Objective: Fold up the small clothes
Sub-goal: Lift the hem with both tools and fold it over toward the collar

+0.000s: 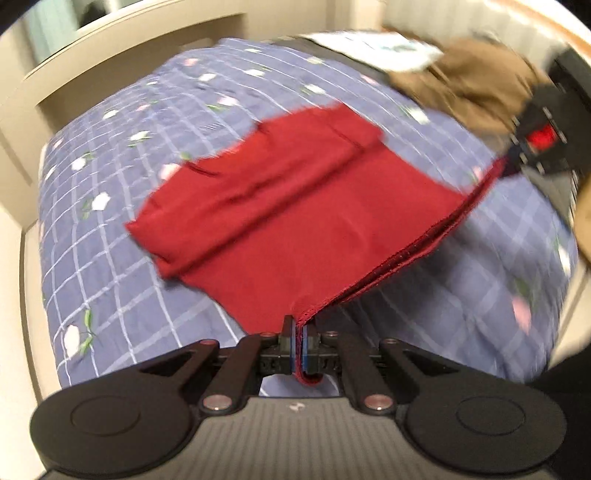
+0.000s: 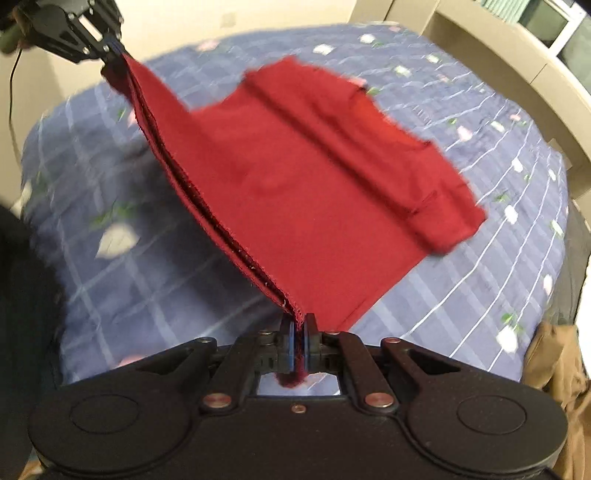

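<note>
A dark red shirt (image 1: 295,206) is stretched above a blue checked bedspread (image 1: 110,206). My left gripper (image 1: 299,328) is shut on one corner of its hem. My right gripper (image 1: 511,162) is shut on the other corner, at the far right of the left wrist view. In the right wrist view the red shirt (image 2: 314,184) runs from my right gripper (image 2: 299,321) up to my left gripper (image 2: 114,51) at the top left. The hem is taut between them. The sleeves are folded in and the far end trails over the bed (image 2: 480,258).
A brown garment (image 1: 472,81) and a white printed cloth (image 1: 373,48) lie at the bed's far right corner. The brown garment also shows in the right wrist view (image 2: 554,362). A beige bed frame (image 1: 92,62) borders the mattress. A window (image 2: 554,22) is behind.
</note>
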